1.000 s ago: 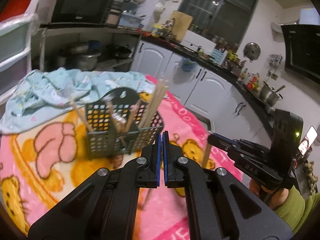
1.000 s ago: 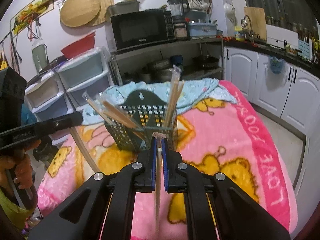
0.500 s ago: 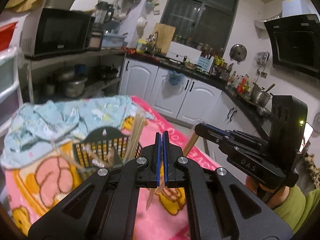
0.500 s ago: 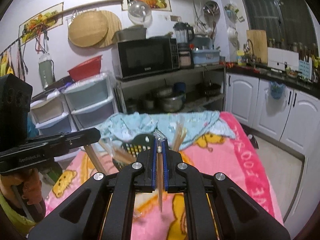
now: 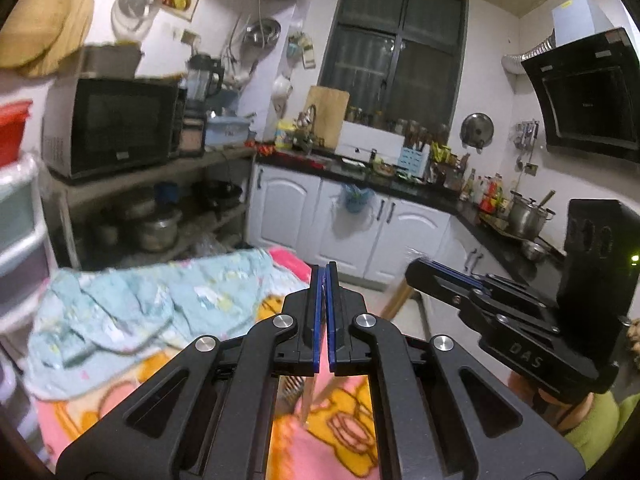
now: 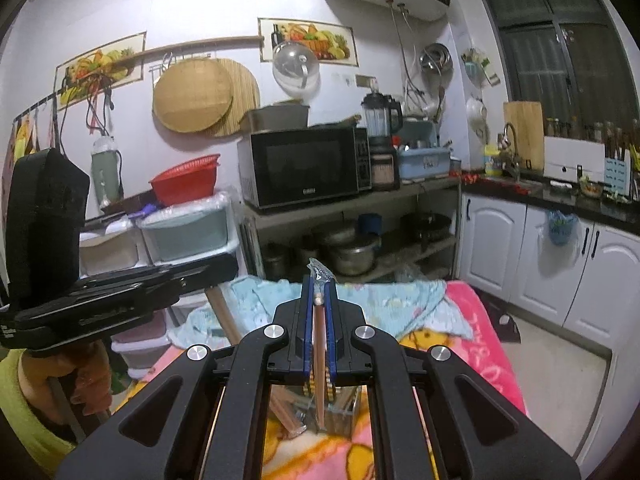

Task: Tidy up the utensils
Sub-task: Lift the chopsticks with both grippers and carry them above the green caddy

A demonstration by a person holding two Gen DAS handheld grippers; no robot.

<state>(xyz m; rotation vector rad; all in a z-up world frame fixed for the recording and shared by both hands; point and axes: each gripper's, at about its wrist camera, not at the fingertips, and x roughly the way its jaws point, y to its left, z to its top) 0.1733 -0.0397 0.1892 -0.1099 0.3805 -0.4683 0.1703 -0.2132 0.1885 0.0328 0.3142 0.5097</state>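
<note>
Right wrist: right tongs (image 6: 319,300) pinch a wrapped chopstick (image 6: 320,360), lifted clear above the basket (image 6: 340,408) since a second ago. Left tongs (image 5: 323,312) pressed together on another stick (image 5: 306,400), also raised. Both extracted.

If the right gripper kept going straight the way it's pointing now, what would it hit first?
Probably the light blue cloth bunched at the pink blanket's far end, just beyond the right gripper; the shelf of pots stands behind it. Depth is hard to judge.

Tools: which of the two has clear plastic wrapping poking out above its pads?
The right tool, shut on a chopstick whose crinkled wrapper sticks up past its tips; nothing shows above the left tool's pads.
</note>
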